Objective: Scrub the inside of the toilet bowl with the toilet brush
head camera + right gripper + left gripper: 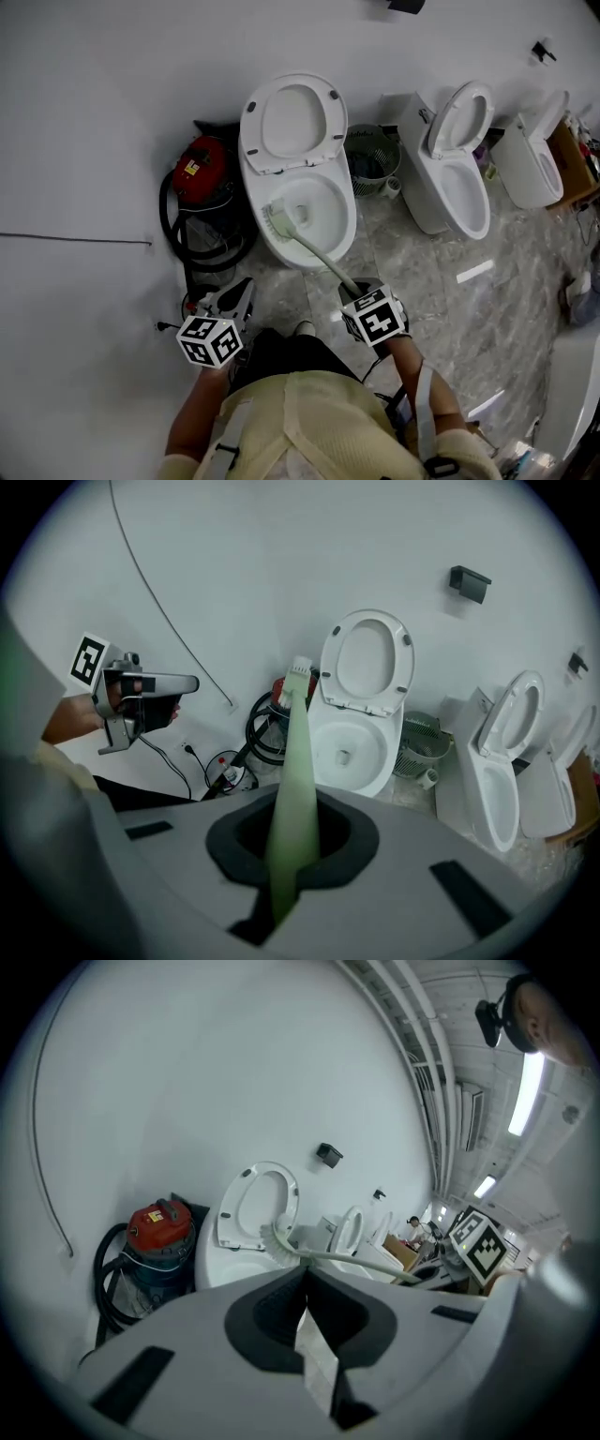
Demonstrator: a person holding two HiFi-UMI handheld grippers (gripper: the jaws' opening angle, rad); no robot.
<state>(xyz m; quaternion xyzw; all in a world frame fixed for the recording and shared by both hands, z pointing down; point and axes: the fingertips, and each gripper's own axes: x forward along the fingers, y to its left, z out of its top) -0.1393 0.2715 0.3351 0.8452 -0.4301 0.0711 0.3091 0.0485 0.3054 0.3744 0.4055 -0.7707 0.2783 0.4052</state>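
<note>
right gripper (292, 857) is clamped on the very end of the long pale green plastic toilet brush (317, 253). left gripper (305, 1309) has its jaws pressed together with nothing in them, and it hangs idle to the left, well apart from the brush.

the brush's white bristle head (277, 221) sits at the left inner edge of the white ceramic toilet bowl (349, 217). it looks about level with the rim, and i can't tell if it's touching.

risks as i see them:
1. the grip is at the far end of a long lever, so scrub load at the head could twist or slide the handle in the jaws.
2. the head is close to the left rim. an outward stroke could ride over it and flick water on the floor and the red canister vacuum (200, 169) just beside the bowl.
3. a high back stroke could clip the raised white seat and lid (336, 122) and drop it on the brush.

best to push the head deeper before loading it.
</note>
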